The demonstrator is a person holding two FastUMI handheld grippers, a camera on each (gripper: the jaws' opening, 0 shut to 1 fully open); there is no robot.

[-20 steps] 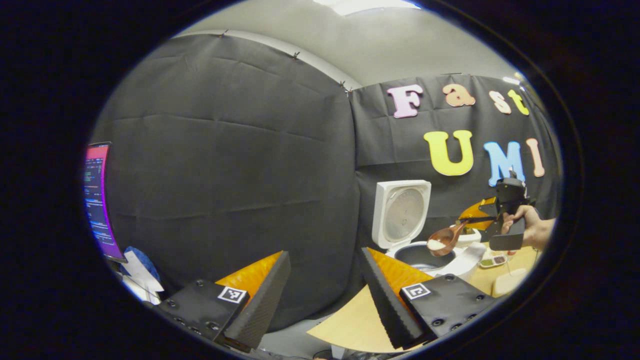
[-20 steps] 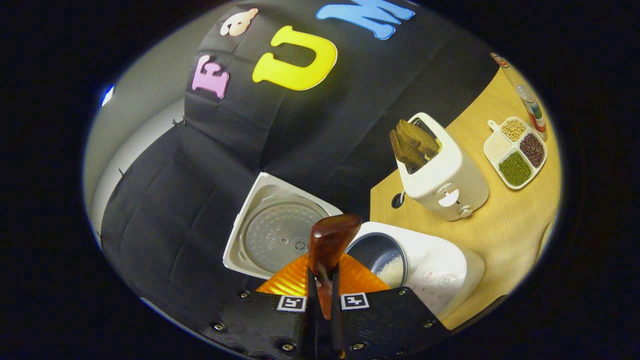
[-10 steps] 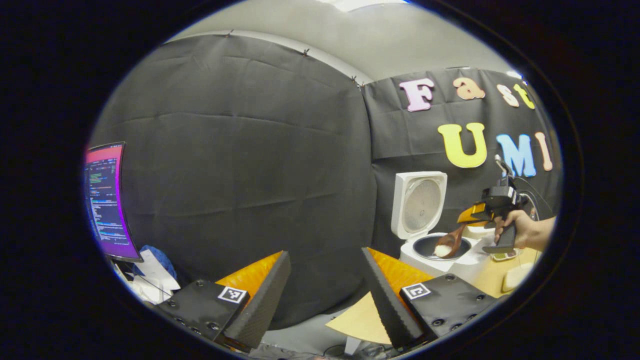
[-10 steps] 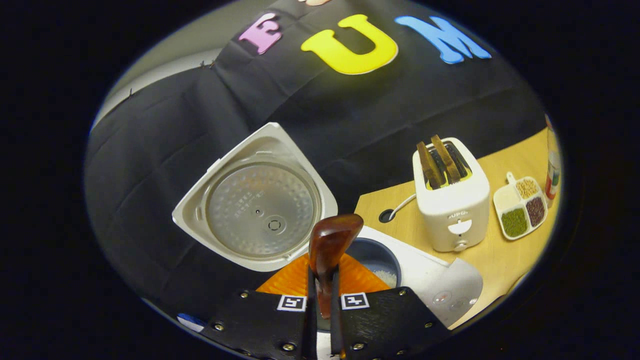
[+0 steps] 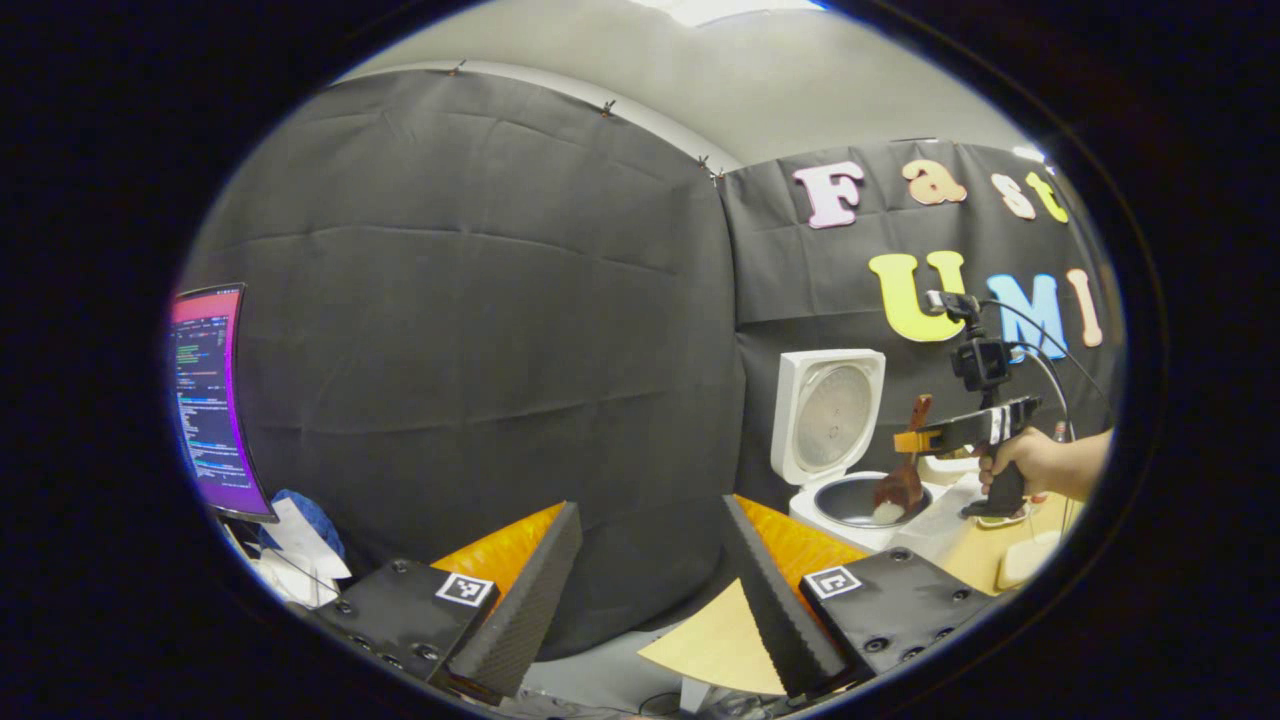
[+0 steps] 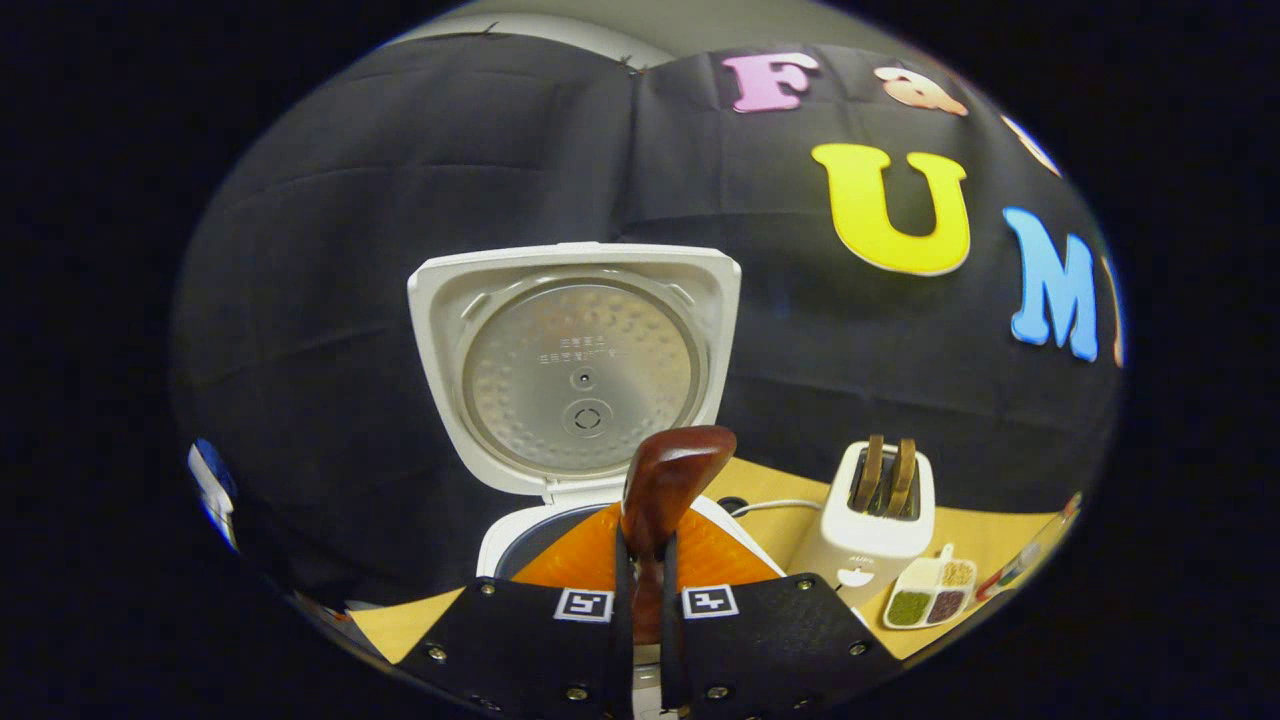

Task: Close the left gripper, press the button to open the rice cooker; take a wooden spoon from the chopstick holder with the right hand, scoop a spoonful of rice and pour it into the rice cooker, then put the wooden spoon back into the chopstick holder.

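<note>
Where lid stands open, wooden spoon (image 5: 900,487) inside rice cooker (image 5: 848,500) rim.

Left gripper view sits low and well back, off the table's corner, facing the black cloth wall; the white rice cooker with its raised lid (image 5: 828,420) is small at its right. Right gripper view is right up at that same cooker (image 6: 575,365), facing its lid head-on. Both views share it.
</note>
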